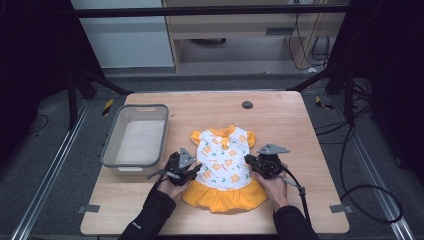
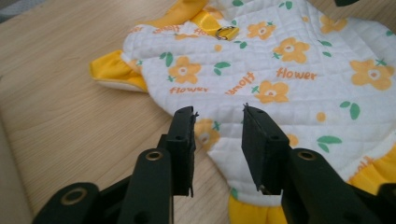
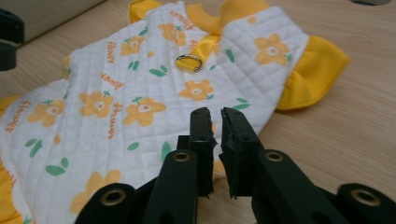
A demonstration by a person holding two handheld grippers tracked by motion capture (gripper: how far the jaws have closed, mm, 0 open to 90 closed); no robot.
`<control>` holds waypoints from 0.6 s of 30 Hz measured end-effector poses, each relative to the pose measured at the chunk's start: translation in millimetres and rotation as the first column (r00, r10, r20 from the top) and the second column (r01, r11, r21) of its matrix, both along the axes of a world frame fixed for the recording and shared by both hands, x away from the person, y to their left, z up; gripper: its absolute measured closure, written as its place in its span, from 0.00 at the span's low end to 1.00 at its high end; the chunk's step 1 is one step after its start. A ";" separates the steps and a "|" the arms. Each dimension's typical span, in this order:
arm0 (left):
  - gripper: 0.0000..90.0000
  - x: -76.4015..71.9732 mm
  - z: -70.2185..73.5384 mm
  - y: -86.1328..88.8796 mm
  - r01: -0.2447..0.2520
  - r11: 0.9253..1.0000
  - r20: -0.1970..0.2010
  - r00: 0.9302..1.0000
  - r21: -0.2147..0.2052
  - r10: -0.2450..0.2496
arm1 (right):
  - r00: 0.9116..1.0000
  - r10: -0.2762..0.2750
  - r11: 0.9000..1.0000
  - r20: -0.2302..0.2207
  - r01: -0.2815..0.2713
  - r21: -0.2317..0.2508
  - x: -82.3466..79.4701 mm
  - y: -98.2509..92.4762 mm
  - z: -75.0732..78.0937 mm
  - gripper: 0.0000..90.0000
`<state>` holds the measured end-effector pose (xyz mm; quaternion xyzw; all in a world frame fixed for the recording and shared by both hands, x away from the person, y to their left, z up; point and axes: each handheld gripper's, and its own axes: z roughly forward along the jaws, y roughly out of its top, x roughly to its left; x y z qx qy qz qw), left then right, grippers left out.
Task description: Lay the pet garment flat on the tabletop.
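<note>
A wooden tabletop [image 1: 280,115] carries a grey tub [image 1: 135,137] at the left and a small flowered dress [image 1: 223,167] lying flat near the front edge. The left tool [image 2: 218,112] stands apart over the dress's left side, gripping nothing; the right tool [image 3: 215,114], at its right side, shows a narrow, empty gap.

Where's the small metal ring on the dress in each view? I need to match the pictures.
High view: the metal ring is a dim speck just below the dress's yellow collar, centre of the table.
Left gripper view: top centre, on the yellow strap.
Right gripper view: upper middle, above the tool jaws.
Shared landmark: the yellow strap that the ring hangs from.
</note>
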<state>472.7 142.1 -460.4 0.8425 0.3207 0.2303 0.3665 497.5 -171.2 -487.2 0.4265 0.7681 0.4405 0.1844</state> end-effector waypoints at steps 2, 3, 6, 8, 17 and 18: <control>0.67 -4.0 2.8 6.2 -0.003 1.000 -0.002 1.000 -0.011 0.003 | 1.000 -0.018 1.000 0.010 0.018 -0.002 -1.4 -6.7 3.7 0.84; 0.66 -7.0 4.5 10.6 -0.006 1.000 -0.002 1.000 -0.029 0.006 | 1.000 -0.023 1.000 0.012 0.023 -0.002 -1.8 -8.9 4.8 0.82; 0.62 -15.9 7.4 20.9 -0.002 0.998 -0.005 1.000 -0.062 0.002 | 0.999 -0.038 0.999 0.011 0.038 -0.006 -4.5 -17.6 9.0 0.72; 0.60 -20.9 7.9 26.6 -0.002 0.997 -0.015 1.000 -0.081 0.001 | 0.999 -0.047 0.999 0.009 0.047 -0.007 -6.9 -21.7 11.1 0.66; 0.53 -44.9 2.8 57.9 -0.002 0.988 -0.054 0.999 -0.154 -0.007 | 0.998 -0.058 0.998 0.018 0.059 -0.034 -25.0 -39.9 12.8 0.39; 0.53 -46.6 2.7 60.8 -0.004 0.988 -0.055 0.998 -0.157 -0.004 | 0.998 -0.064 0.997 0.014 0.065 -0.032 -27.9 -42.3 13.1 0.37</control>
